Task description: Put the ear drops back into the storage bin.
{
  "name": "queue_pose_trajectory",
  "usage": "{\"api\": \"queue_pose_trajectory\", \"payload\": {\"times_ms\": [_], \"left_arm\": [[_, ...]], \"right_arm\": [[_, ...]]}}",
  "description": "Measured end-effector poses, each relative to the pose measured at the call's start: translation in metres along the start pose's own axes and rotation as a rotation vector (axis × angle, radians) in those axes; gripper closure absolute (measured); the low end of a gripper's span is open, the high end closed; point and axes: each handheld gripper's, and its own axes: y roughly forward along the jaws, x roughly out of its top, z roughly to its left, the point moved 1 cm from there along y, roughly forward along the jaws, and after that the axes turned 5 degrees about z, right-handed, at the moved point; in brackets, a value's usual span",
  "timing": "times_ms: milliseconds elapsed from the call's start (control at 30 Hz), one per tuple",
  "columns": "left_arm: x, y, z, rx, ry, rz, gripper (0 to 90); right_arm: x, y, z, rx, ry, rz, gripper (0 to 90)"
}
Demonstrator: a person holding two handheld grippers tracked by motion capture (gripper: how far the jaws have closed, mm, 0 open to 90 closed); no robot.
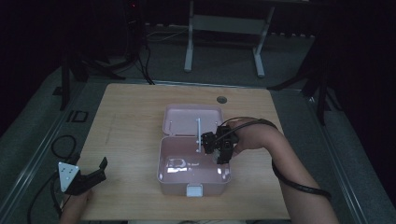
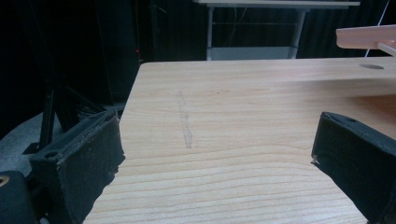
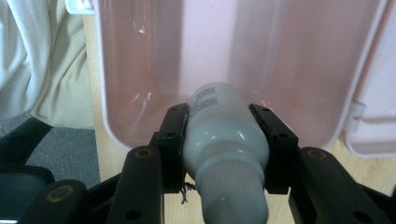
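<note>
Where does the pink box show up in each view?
High view: the pink box sits mid-table, lid open, right claw over its right side.
Left gripper view: its lid edge at the top right.
Right gripper view: its inside lies beyond the held bottle.
Shared landmark: the wooden table.

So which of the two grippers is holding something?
The right gripper: its fingers squeeze a white bottle over the open pink box. The left gripper rests open on the table, with nothing between its fingers.
</note>
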Motion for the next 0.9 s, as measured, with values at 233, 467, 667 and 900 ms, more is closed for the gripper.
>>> {"api": "queue_pose_trajectory", "payload": {"times_ms": [233,467,667,900], "left_arm": [[0.000,0.000,0.000,0.000,0.002,0.000,2.0],[0.000,0.000,0.000,0.000,0.004,-0.002,2.0],[0.000,0.000,0.000,0.000,0.002,0.000,2.0],[0.000,0.000,0.000,0.001,0.003,0.001,2.0]], "right_arm": [[0.007,0.017,0.004,0.010,-0.025,0.017,59.5],[0.011,0.036,0.006,0.033,-0.029,0.025,59.5],[0.017,0.061,0.007,0.063,-0.051,0.044,59.5],[0.024,0.080,0.007,0.079,-0.060,0.072,59.5]]}}
